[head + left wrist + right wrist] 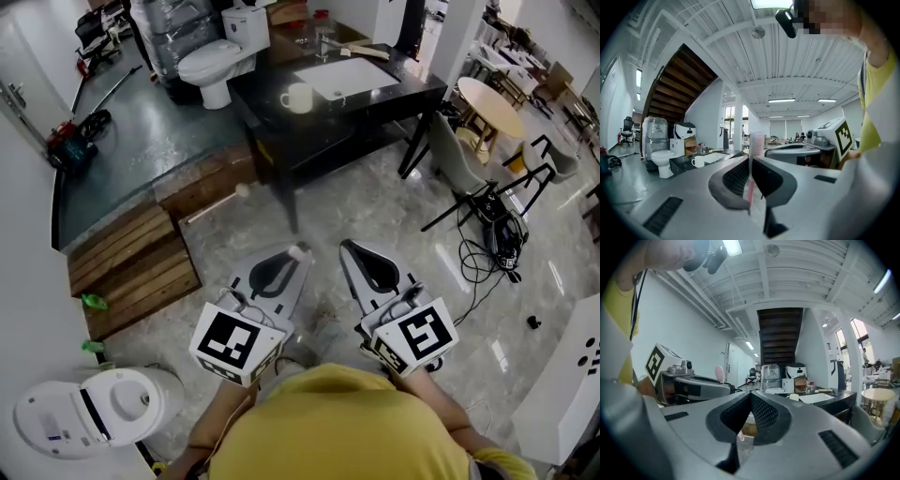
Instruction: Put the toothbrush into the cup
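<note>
Both level: left gripper [298, 253], right gripper [348, 247].

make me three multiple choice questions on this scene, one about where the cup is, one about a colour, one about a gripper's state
1. Where is the white cup?
A. on the floor
B. on the dark counter, beside the sink
C. on a wooden step

2. What colour is the toothbrush?
A. pink
B. blue
C. green

3. How do the jaws of the left gripper stand?
A. wide apart and empty
B. closed on the cup
C. closed on the toothbrush

Answers:
1 B: the head view shows the cup standing on the counter left of the sink.
2 A: its head and handle are pink in the left gripper view.
3 C: that view shows the handle pinched upright between the jaws.
</note>
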A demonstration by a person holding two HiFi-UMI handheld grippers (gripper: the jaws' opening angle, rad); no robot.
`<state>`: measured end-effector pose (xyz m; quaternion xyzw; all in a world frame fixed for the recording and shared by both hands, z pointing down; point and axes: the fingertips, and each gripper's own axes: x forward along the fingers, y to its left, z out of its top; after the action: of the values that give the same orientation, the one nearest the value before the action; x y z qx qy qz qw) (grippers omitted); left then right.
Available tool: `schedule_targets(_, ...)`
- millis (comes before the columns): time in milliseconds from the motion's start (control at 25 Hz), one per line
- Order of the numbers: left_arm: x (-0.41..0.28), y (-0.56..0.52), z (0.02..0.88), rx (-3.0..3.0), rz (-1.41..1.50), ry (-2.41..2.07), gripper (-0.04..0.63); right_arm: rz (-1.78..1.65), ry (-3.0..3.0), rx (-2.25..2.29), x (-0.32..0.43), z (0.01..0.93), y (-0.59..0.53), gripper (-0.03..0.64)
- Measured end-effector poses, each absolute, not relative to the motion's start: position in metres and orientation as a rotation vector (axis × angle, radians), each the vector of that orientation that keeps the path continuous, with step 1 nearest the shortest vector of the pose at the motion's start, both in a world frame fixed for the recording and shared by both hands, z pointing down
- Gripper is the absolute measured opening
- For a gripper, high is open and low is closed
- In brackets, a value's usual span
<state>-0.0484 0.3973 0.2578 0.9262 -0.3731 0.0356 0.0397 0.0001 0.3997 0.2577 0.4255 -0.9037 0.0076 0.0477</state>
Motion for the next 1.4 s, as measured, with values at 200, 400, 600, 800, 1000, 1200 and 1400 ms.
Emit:
schedule_targets(200, -0.043, 0.358, 0.259, 2.828, 0.105, -1.157, 0.029, 0.025, -2.76, 1.288, 0.007, 0.259, 0.359, 0.017)
schedule_targets(400, -0.031, 0.312, 0.256, 2.823, 0.097, -1.181, 0.029, 0.029, -2.771, 1.267, 0.021, 0.258, 0.313, 0.017)
schedule_targets(600, -0.022, 0.271, 0.25, 2.801, 0.095, -1.232, 0.029, 0.033, -2.798, 1.224, 0.032, 0.254, 0.27, 0.017)
schedule_targets(800, -0.013, 0.239, 0.251, 2.776, 0.086, -1.293, 0.029, 0.027, -2.823, 1.191, 0.046, 0.256, 0.237, 0.017)
schedule_targets(1000, -0.005, 0.221, 0.254, 2.758, 0.1, -1.322, 0.029, 0.035, -2.844, 1.167, 0.057, 0.259, 0.217, 0.017)
schedule_targets(1200, -0.003, 0.21, 0.255, 2.744, 0.097, -1.342, 0.029, 0.049, -2.853, 1.149, 0.059, 0.263, 0.206, 0.017)
schedule_targets(1400, -0.001, 0.197, 0.255, 2.74, 0.106, -1.35, 0.029, 0.067, -2.852, 1.135, 0.062, 0.266, 0.196, 0.017)
